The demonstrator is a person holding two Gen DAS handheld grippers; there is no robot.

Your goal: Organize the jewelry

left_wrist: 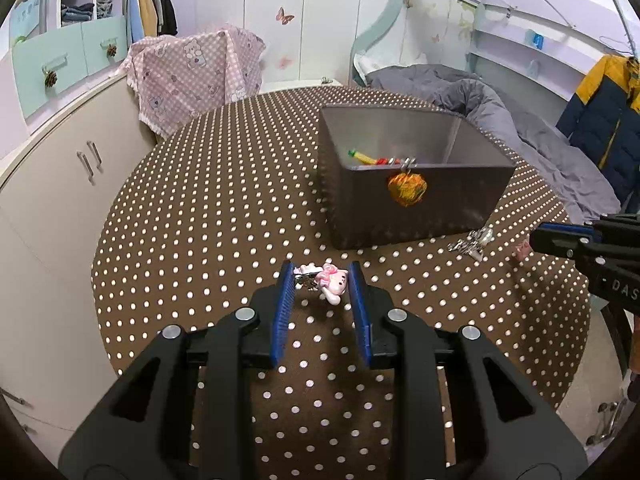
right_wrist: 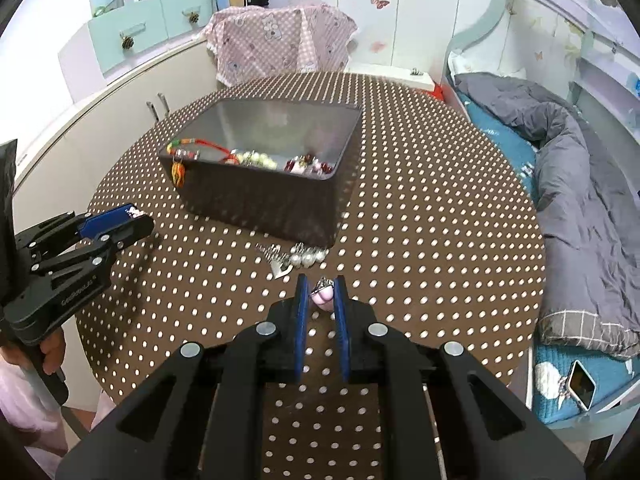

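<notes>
Left wrist view: a pink bunny charm (left_wrist: 334, 282) is framed, ungripped, between the parted pads of the left gripper (left_wrist: 320, 280), near the dark box (left_wrist: 408, 200); right wrist view: a pink ring (right_wrist: 323, 295) is clenched by the right gripper (right_wrist: 322, 294) just near of the pearl jewelry (right_wrist: 306, 256) on the polka-dot table (right_wrist: 440, 240).

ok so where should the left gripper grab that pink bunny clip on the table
Across the pink bunny clip's plump body, coming from above with the left gripper. It lies flat on the table between the open pads, its thin metal clasp offering less hold.
</notes>
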